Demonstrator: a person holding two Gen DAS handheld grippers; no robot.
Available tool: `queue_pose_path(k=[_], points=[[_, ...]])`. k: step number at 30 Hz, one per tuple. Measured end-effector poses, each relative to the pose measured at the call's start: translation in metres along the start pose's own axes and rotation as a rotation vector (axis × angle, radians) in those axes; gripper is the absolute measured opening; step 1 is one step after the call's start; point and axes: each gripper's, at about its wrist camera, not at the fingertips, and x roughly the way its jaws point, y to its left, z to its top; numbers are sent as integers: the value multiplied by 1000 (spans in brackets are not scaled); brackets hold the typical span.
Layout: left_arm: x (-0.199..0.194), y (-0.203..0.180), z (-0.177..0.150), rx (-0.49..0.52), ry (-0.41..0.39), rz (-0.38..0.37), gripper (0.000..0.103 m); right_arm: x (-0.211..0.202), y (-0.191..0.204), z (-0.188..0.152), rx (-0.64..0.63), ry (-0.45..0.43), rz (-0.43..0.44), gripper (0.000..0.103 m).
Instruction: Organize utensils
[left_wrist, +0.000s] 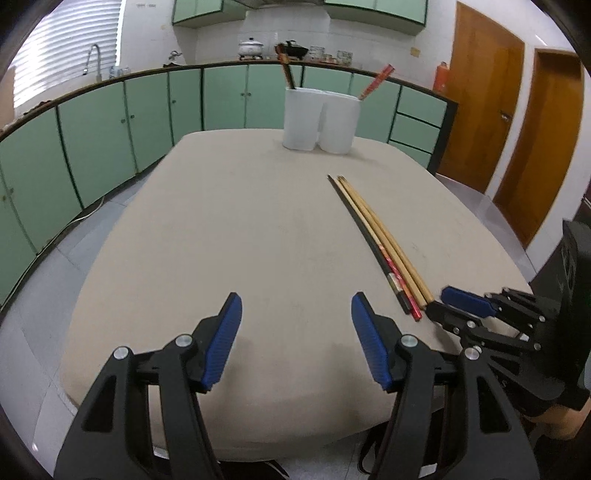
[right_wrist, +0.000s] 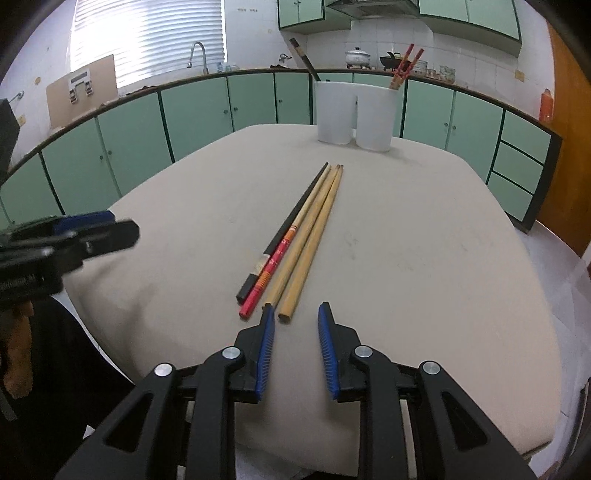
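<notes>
Several chopsticks (right_wrist: 299, 236) lie side by side on the beige table (right_wrist: 406, 240): a black one, a red one and two bamboo ones. A white two-compartment holder (right_wrist: 356, 114) stands at the far edge with a dark chopstick in its left cup and red ones in its right cup. My right gripper (right_wrist: 295, 310) is open, its tips just short of the bamboo chopsticks' near ends. My left gripper (left_wrist: 296, 302) is open and empty over the table's near left part. The chopsticks (left_wrist: 376, 240), holder (left_wrist: 321, 120) and right gripper (left_wrist: 448, 301) also show in the left wrist view.
Green kitchen cabinets (left_wrist: 110, 147) and a counter with a sink tap (left_wrist: 94, 59) and pots (left_wrist: 251, 47) run behind the table. Wooden doors (left_wrist: 480, 103) stand at the right. The table's near edge drops to a tiled floor (left_wrist: 33, 354).
</notes>
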Motion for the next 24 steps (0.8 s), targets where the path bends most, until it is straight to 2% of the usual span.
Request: queue_pose_path(k=[5, 7, 8, 16, 24], points=[[9, -15, -6, 48, 21, -20, 60, 0, -5, -2, 11, -4, 1, 19], [13, -22, -8, 71, 28, -35, 60, 1, -10, -1, 16, -5, -5, 10], [14, -25, -9, 79, 29, -40, 60, 1, -12, 0, 22, -6, -9, 8], [29, -52, -15, 139, 47, -55, 59, -6, -49, -2, 133, -7, -40, 7], [43, -71, -15, 161, 56, -40, 59, -7, -55, -3, 155, -11, -28, 7]])
